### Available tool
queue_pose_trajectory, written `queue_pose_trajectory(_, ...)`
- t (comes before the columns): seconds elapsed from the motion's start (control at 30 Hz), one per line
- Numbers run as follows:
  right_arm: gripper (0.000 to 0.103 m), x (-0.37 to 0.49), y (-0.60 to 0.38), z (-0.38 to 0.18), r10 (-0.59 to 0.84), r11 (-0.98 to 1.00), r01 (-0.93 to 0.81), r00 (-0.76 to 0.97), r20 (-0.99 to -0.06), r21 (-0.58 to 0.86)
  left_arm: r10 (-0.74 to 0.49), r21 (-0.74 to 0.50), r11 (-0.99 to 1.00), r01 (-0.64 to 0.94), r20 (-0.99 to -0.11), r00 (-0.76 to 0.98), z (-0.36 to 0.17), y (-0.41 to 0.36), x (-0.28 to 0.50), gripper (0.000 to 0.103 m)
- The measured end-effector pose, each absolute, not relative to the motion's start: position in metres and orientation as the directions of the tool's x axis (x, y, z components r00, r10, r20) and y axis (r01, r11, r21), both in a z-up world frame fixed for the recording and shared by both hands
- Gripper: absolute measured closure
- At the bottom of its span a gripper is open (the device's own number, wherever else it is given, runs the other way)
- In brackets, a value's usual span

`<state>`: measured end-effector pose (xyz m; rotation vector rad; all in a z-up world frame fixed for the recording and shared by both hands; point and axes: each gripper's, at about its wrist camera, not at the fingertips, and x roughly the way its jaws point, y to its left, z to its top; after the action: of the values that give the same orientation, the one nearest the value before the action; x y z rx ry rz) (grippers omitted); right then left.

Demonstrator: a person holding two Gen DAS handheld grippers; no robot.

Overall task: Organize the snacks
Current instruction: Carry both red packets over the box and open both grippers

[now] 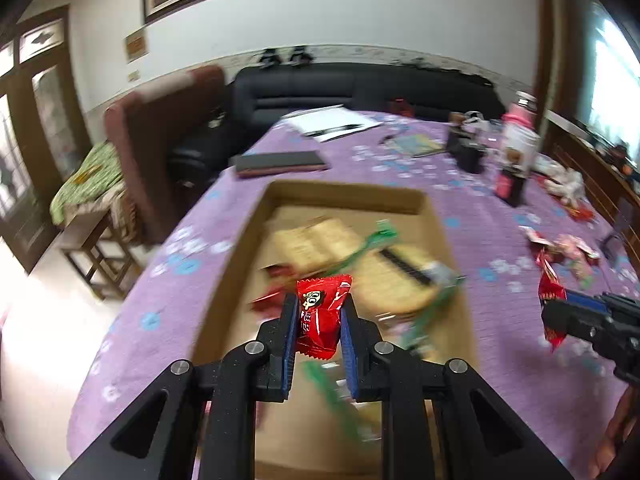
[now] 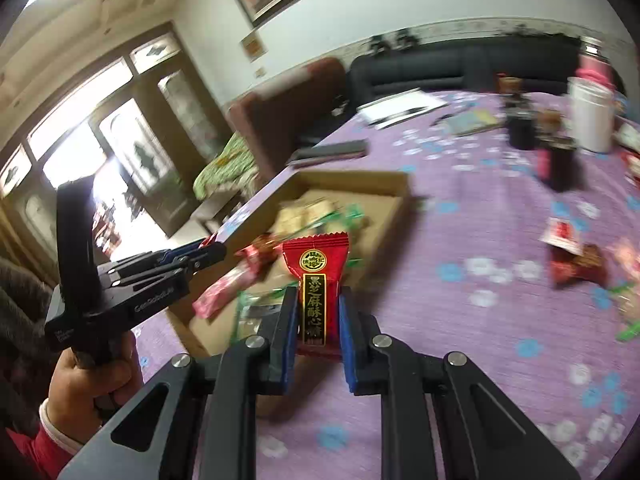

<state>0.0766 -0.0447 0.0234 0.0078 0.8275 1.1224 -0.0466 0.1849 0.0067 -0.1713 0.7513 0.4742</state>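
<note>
My left gripper (image 1: 319, 300) is shut on a red candy packet (image 1: 320, 316) and holds it above the open cardboard box (image 1: 240, 256). The box holds beige biscuit packs (image 1: 316, 244), green-wrapped sweets (image 1: 372, 240) and red wrappers. My right gripper (image 2: 319, 294) is shut on a red sesame candy packet with gold and black lettering (image 2: 316, 280), over the box's near right side (image 2: 400, 200). In the left wrist view the right gripper (image 1: 554, 308) shows at the right edge with its packet (image 1: 550, 288). The left gripper (image 2: 216, 250) shows at the left in the right wrist view.
The table has a purple flowered cloth (image 1: 500, 208). Loose snacks (image 1: 568, 248) lie to the right of the box. Dark bottles (image 1: 512, 184), a white jar (image 2: 592, 116), a dark notebook (image 1: 280, 164) and white papers (image 1: 332, 122) stand farther back. A black sofa (image 1: 360, 84) is behind.
</note>
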Motion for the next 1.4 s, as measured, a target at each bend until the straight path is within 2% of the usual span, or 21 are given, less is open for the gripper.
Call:
queue_pose_trajectory(0.3,0.084,0.044,0.020,0.014,0.774,0.374,-0.855,0.074,-0.629,0.361,0.357,-0.022,0.850,-0.526,-0.711,0.607,-0.013,0.220,-0.069,0.083)
queue_pose_trajectory(0.7,0.083,0.045,0.032,-0.005,0.729,0.409,-0.850,0.086,-0.680,0.332,0.332,-0.026,0.859,-0.512,-0.732,0.594,-0.024,0.218,-0.059,0.082)
queue_pose_trajectory(0.77,0.078,0.047,0.029,-0.005,0.735,0.413,-0.843,0.083,-0.673,0.346,0.328,-0.031,0.860,-0.510,-0.732,0.597,-0.023,0.217,-0.060,0.081)
queue_pose_trajectory(0.83,0.069,0.048,0.025,-0.003,0.740,0.426,-0.836,0.102,-0.665,0.346,0.333,-0.024,0.860,-0.510,-0.730,0.597,-0.021,0.216,-0.060,0.081)
queue_pose_trajectory(0.87,0.067,0.050,0.022,-0.002,0.746,0.427,-0.833,0.103,-0.658,0.353,0.335,-0.020,0.860,-0.509,-0.731,0.595,-0.021,0.215,-0.059,0.079)
queue_pose_trajectory(0.93,0.063,0.051,0.018,0.001,0.751,0.430,-0.829,0.109,-0.651,0.357,0.343,-0.011,0.858,-0.513,-0.732,0.589,-0.020,0.213,-0.059,0.066)
queue_pose_trajectory(0.97,0.062,0.053,0.014,0.002,0.754,0.434,-0.826,0.114,-0.647,0.360,0.348,-0.006,0.857,-0.515,-0.731,0.587,-0.019,0.212,-0.058,0.043)
queue_pose_trajectory(1.0,0.062,0.054,0.012,0.005,0.758,0.434,-0.824,0.117,-0.642,0.363,0.360,0.004,0.855,-0.519,-0.725,0.588,-0.018,0.209,-0.058,0.026)
queue_pose_trajectory(1.07,0.061,0.057,0.002,0.009,0.765,0.442,-0.820,0.131,-0.631,0.365,0.385,0.024,0.852,-0.523,-0.704,0.596,-0.013,0.204,-0.060,0.020)
queue_pose_trajectory(1.23,0.060,0.069,-0.031,0.016,0.773,0.476,-0.796,0.176,-0.609,0.374,0.402,0.062,0.857,-0.511,-0.700,0.590,-0.008,0.193,-0.053,0.017)
queue_pose_trajectory(1.3,0.060,0.075,-0.048,0.018,0.774,0.495,-0.783,0.198,-0.602,0.378,0.415,0.081,0.854,-0.514,-0.702,0.578,-0.009,0.188,-0.049,0.010)
queue_pose_trajectory(1.4,0.060,0.087,-0.081,0.017,0.761,0.540,-0.757,0.251,-0.598,0.369,0.408,0.086,0.863,-0.498,-0.700,0.586,-0.007,0.180,-0.043,0.010)
